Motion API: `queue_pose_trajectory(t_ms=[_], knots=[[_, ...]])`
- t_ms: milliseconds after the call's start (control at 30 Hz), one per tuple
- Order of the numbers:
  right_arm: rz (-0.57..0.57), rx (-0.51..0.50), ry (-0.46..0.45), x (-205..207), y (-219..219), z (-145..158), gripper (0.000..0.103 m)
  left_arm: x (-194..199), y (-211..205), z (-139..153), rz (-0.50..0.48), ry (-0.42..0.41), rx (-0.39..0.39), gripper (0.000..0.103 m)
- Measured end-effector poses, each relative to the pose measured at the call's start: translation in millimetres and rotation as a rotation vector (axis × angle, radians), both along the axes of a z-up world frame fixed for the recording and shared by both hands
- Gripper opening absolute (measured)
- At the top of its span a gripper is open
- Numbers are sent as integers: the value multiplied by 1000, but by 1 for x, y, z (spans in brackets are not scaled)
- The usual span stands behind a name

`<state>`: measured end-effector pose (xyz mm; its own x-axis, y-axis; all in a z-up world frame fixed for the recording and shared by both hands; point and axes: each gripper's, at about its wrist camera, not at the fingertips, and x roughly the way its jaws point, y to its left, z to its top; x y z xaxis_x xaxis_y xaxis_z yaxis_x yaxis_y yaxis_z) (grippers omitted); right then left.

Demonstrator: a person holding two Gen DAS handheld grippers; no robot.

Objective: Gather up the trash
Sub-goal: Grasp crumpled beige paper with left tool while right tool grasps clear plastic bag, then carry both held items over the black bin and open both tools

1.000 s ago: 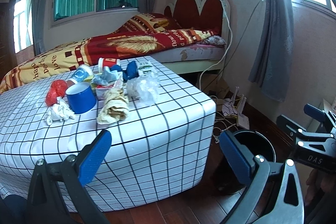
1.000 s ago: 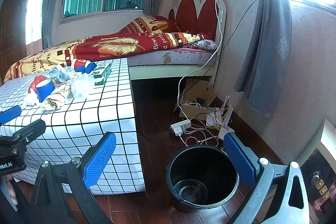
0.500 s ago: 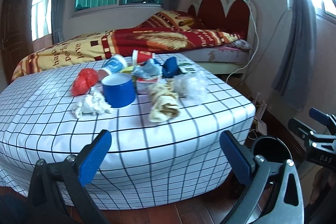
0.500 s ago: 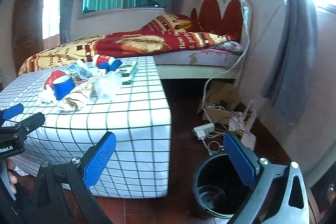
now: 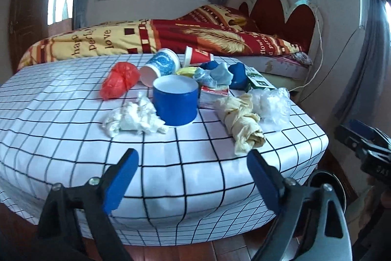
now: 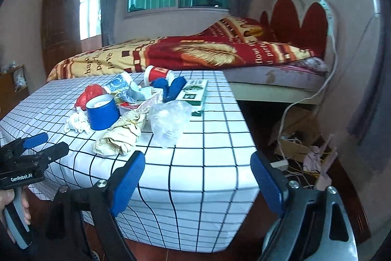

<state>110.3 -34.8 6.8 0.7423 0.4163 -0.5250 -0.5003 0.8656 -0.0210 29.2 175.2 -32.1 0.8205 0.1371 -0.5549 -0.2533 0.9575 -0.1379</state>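
Both the left hand-held gripper (image 5: 193, 177) and the right hand-held gripper (image 6: 198, 177) gape wide, holding nothing. The trash sits heaped on the checked surface (image 5: 61, 138): a blue cup (image 5: 175, 103) at centre, white tissue (image 5: 133, 118) at its 8 o'clock, a red bag (image 5: 119, 80) at 10 o'clock, and a crumpled yellowish wrapper (image 5: 242, 122) at 4 o'clock (touching a clear plastic bag (image 5: 273, 104)).

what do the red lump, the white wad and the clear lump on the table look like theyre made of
Red lump: thin plastic film, probably a bag; glossy, with sharp crinkles. White wad: looks like tissue or paper napkin; matte, with soft torn-looking folds. Clear lump: thin see-through plastic, likely a bag or wrap; the folds glint, and it looks cloudy where the layers bunch.
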Motion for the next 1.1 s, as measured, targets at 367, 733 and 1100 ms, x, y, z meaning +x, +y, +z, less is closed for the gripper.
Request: queue_pose_trajectory(t_ms=[367,733,1100], knots=[[175,-16,117,75,50,-32,65,33,-5,-9,-40,7,-21,79],[192,59,197,94,34,-39,2,65,-23,-8,-102,-5,-51,75],[116,21,174,81,-3,-41,2,90,-32,-20,-168,43,-44,28]])
